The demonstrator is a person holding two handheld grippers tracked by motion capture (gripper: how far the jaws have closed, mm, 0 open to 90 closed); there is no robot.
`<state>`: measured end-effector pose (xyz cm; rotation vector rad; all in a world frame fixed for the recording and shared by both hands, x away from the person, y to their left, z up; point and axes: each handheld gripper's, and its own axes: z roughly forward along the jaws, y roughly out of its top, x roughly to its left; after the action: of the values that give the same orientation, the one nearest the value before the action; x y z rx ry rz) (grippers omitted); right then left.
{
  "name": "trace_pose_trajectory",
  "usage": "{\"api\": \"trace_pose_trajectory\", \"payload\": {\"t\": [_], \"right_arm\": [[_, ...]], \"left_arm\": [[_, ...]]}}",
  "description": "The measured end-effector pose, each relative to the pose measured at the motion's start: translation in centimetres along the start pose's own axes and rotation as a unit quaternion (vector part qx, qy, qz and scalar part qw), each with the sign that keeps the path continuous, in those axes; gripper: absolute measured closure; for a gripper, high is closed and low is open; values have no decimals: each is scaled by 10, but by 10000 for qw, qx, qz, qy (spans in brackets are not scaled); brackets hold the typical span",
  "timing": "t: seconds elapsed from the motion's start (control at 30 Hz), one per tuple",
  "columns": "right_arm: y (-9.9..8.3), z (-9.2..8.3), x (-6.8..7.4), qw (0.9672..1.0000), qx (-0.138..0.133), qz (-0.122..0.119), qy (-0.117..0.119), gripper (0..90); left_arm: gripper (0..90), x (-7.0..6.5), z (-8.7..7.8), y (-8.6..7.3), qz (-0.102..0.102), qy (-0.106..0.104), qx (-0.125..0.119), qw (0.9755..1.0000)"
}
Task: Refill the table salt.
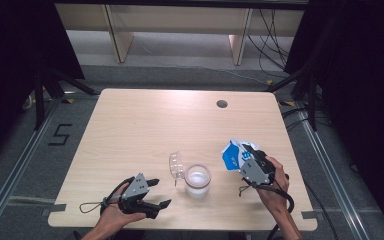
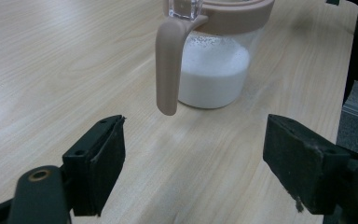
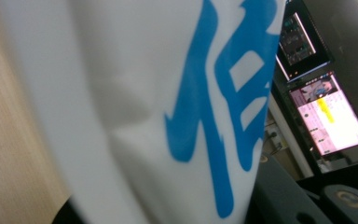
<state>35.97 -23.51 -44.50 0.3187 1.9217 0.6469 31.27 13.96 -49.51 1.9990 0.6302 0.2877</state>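
Note:
A clear jug [image 1: 198,181] with a pink rim, partly full of white milk, stands near the table's front middle, its clear lid [image 1: 176,166] flipped open to the left. My left gripper [image 1: 160,192] lies open just left of it, nothing between its jaws. In the left gripper view the jug [image 2: 214,70] and its pink handle [image 2: 168,65] sit straight ahead of the open left gripper [image 2: 193,158]. My right gripper [image 1: 247,152] is shut on a white and blue milk carton [image 1: 232,154], tilted, held above the table to the right of the jug. The carton [image 3: 144,93] fills the right gripper view close up.
The light wooden table [image 1: 140,125] has a round cable hole [image 1: 222,104] at the back right. Its right edge runs close to my right hand. Lit monitors [image 3: 326,112] stand beyond the carton. Cables and dark stands surround the table on the floor.

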Motion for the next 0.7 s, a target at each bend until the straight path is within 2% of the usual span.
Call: {"api": "trace_pose_trajectory", "payload": {"t": [0.17, 0.2, 0.23, 0.27, 0.33, 0.43, 0.47, 0.5, 0.53, 0.6, 0.7], "right_arm": [[-10, -1, -7, 9979, -98, 635, 57, 822], [-12, 0, -9, 9971, -119, 743, 69, 824], [-14, 0, -10, 9959, -145, 892, 85, 825], [-17, 1, -12, 9942, -171, 1053, 123, 827], [-22, 2, -14, 9895, -219, 1410, 209, 833], [-31, 4, -18, 9834, -270, 1776, 248, 844], [-33, 5, -18, 9817, -257, 1870, 249, 846], [-35, 6, -19, 9828, -225, 1816, 261, 851], [-38, 7, -19, 9817, -244, 1863, 298, 854], [-41, 8, -18, 9774, -198, 2079, 335, 857], [-44, 11, -19, 9754, -253, 2152, 407, 858]], "left_arm": [[207, 1, 0, 0, 52, -9, 29, 10000], [207, 0, 0, 0, 22, -12, 4, 10000], [207, -1, 1, 0, -123, -6, -1, 9999], [207, 0, 0, 0, 2, -11, 4, 10000], [206, 1, 0, 0, 51, -4, 28, 10000], [207, 1, 0, 0, 49, 5, 37, 10000], [207, -1, 0, 0, -104, 34, 52, 9999], [207, -1, 0, 0, -92, 28, 51, 9999], [207, -1, 0, 0, -97, 29, 50, 9999], [207, -1, 0, 0, -101, 28, 50, 9999], [206, -1, 0, 0, -98, 29, 53, 9999]]}}
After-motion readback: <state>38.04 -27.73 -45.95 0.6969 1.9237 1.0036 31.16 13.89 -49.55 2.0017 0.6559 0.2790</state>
